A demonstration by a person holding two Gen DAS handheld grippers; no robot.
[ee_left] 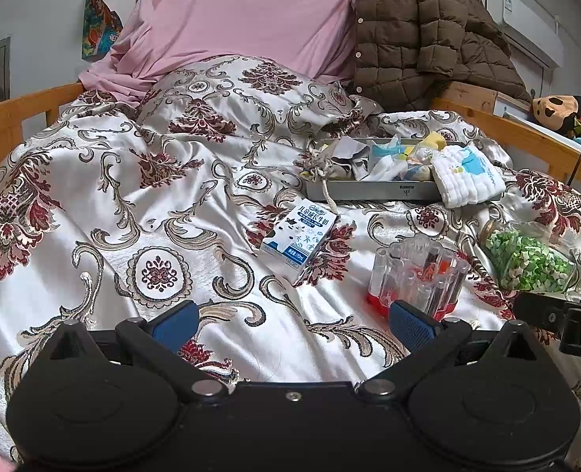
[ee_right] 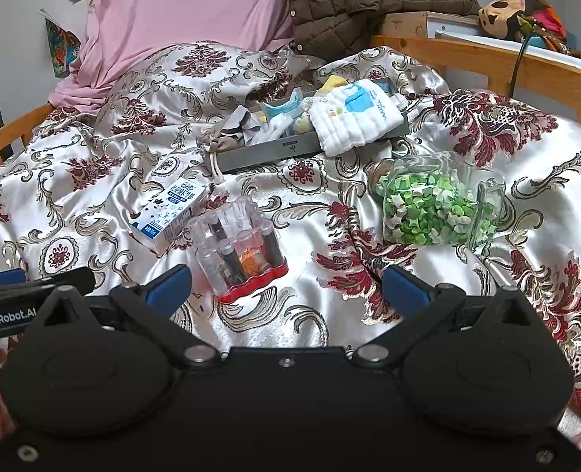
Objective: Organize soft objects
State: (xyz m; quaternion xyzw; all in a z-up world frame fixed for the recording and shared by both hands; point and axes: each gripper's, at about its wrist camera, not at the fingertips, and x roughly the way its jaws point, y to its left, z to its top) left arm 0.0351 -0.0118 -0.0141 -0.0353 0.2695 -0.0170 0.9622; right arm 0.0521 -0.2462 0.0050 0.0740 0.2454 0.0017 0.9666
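A grey tray sits on the bed and holds several soft things: a beige drawstring pouch hanging over its left end, small cloths and socks, and a white folded quilted cloth draped over its right end. My left gripper is open and empty, low over the bedspread, well short of the tray. My right gripper is open and empty, just behind a clear spice rack.
On the patterned satin bedspread lie a milk carton, the clear spice rack with red base, and a jar of green paper stars. A pink sheet, brown jacket and wooden rails border the bed.
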